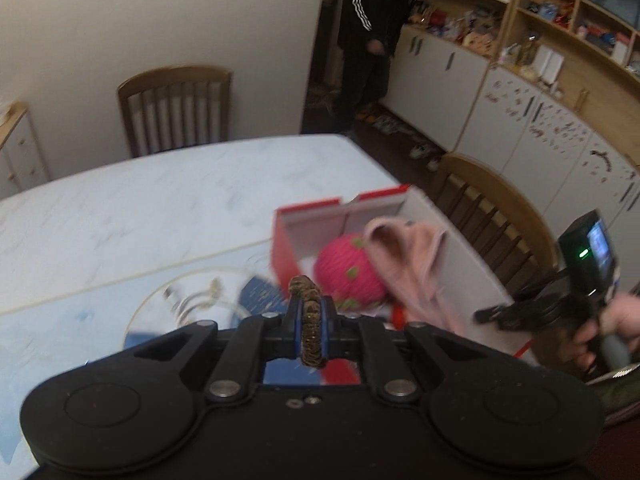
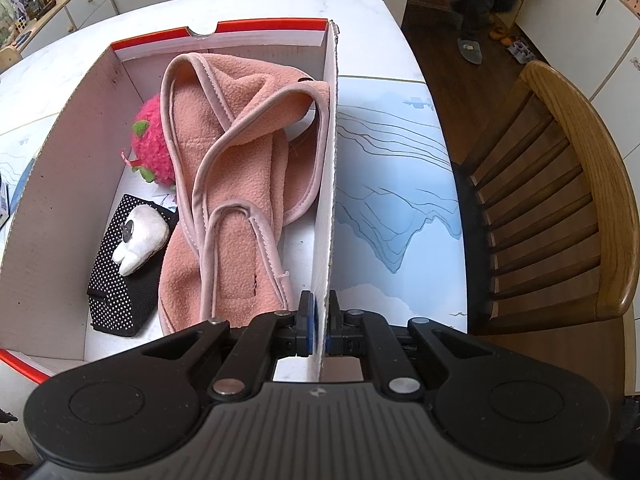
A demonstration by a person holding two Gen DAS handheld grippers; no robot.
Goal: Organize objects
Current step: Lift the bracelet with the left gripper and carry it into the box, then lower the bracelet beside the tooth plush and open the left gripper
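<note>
My left gripper (image 1: 309,312) is shut on a brown beaded bracelet (image 1: 309,322) and holds it above the table, just left of the red-and-white cardboard box (image 1: 284,240). My right gripper (image 2: 320,322) is shut on the box's right wall (image 2: 330,168); it also shows in the left wrist view (image 1: 508,314). In the box lie a pink fleece garment (image 2: 236,176), a pink knitted strawberry toy (image 2: 154,144), a black dotted pouch (image 2: 120,276) and a white plush tooth (image 2: 138,238).
A glass dish (image 1: 188,304) and a blue item (image 1: 260,296) sit on the table left of the box. Wooden chairs stand at the far side (image 1: 176,108) and the right side (image 2: 560,184). A person (image 1: 370,36) stands by the cabinets (image 1: 520,120).
</note>
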